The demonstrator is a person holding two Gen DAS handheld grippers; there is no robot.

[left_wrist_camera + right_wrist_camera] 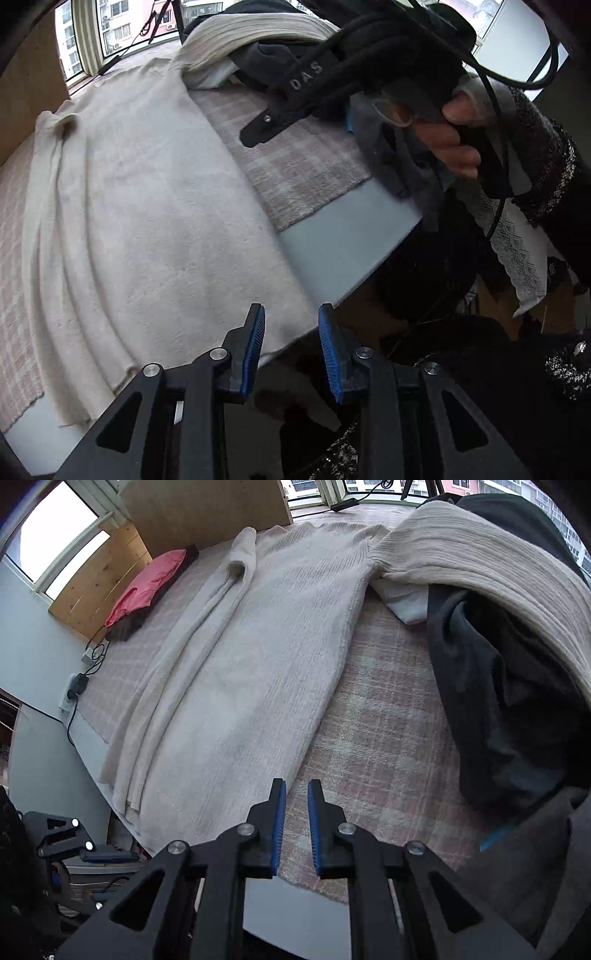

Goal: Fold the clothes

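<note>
At my eleven o'clock a wooden board (207, 506) leans against the window (55, 535), and just below it a second wooden panel (99, 587) stands along the grey wall (33, 657). At nine o'clock a black power adapter (78, 686) sits plugged in by that wall, its cable (70, 723) trailing down. Under everything lies a pink plaid blanket (384, 738) on a pale blue mattress (332, 240), and apartment buildings (118, 22) show through the glass at twelve.
</note>
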